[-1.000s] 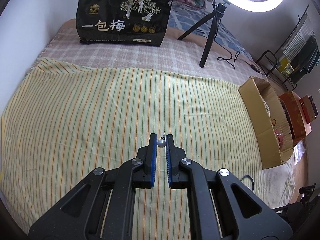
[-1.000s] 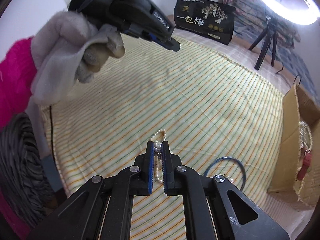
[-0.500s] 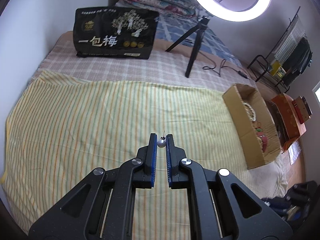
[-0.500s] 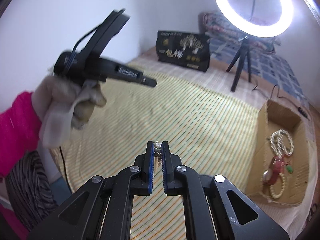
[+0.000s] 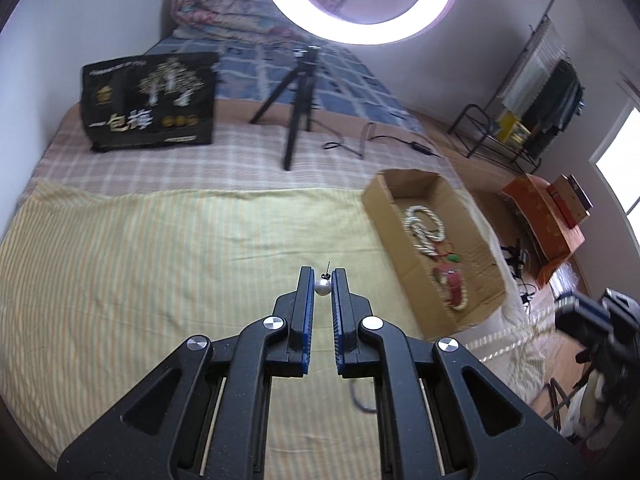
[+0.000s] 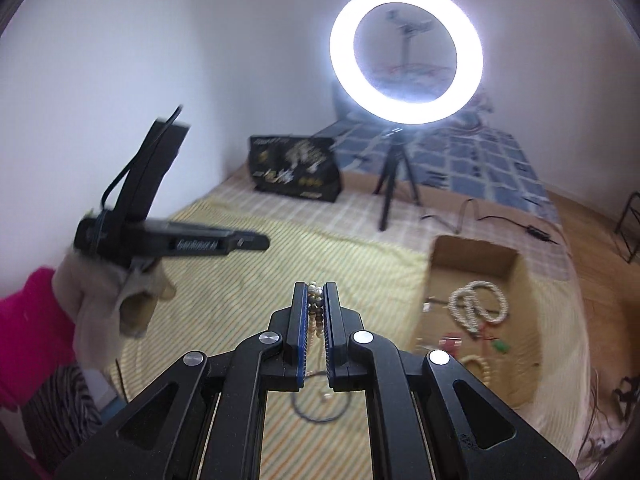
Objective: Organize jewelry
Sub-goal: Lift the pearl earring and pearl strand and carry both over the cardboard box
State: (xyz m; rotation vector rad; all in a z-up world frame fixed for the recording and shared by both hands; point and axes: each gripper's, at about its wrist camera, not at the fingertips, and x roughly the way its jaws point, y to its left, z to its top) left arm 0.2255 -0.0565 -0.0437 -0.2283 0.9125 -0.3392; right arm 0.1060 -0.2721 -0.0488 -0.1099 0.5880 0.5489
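My left gripper (image 5: pixel 322 280) is shut on a small pearl earring (image 5: pixel 322 287), held up over the yellow striped cloth (image 5: pixel 160 264). My right gripper (image 6: pixel 316 294) is shut on a pearl bracelet (image 6: pixel 316 300) that hangs down between its fingers. To the right stands an open cardboard box (image 5: pixel 400 216) (image 6: pixel 472 250) holding a white bead necklace (image 5: pixel 424 226) (image 6: pixel 478 304) and red and green pieces. In the right wrist view the left gripper (image 6: pixel 256 242) floats at the left, in a gloved hand (image 6: pixel 108 300). A thin dark ring with a pearl (image 6: pixel 320 404) lies on the cloth below my right gripper.
A ring light (image 6: pixel 406 54) on a small black tripod (image 5: pixel 296 108) stands on the bed behind the cloth, its cable (image 5: pixel 360 140) trailing right. A black printed bag (image 5: pixel 148 104) leans at the back left. The floor beside the bed holds an orange box (image 5: pixel 544 216) and a rack (image 5: pixel 500 136).
Both grippers rose from the cloth with their pieces. The right one lifted the pearl bracelet off the cloth and tipped up; the box interior came into view in both views.
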